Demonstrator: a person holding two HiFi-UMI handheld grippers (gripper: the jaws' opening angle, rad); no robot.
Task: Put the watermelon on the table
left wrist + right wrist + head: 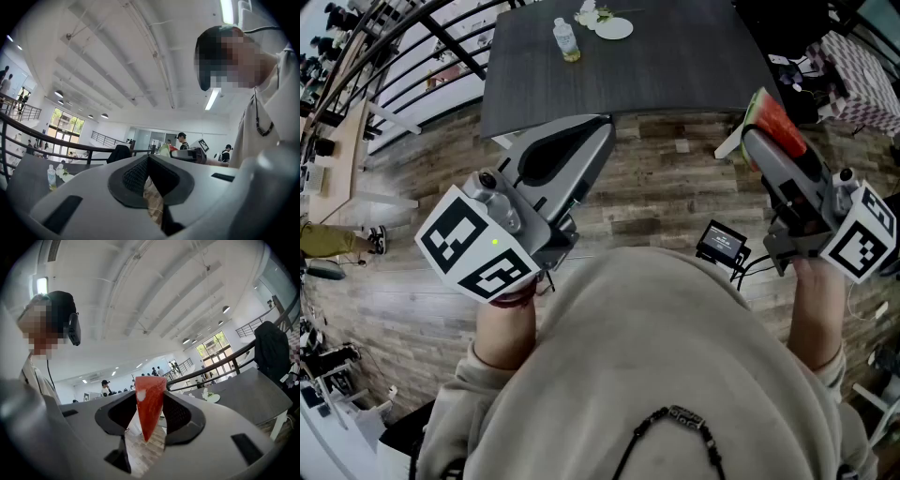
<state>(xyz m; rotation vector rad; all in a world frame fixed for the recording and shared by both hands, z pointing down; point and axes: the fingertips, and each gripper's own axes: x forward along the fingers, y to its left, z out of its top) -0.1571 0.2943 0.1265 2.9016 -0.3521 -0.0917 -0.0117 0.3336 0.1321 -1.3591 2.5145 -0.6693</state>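
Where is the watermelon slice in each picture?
Head view: watermelon slice upper right, gripped by the right tongs.
Left gripper view: slice tiny, at centre, just above the left tongs.
Right gripper view: slice dead centre, between its tongs.
Shared landmark: the dark table, in all three.

The watermelon (150,404) is a red wedge with pale rind, point down at the centre of the right gripper view, clamped between the right gripper's (150,400) jaws. In the head view's upper right it sits beside the dark grey table's (675,66) near corner.
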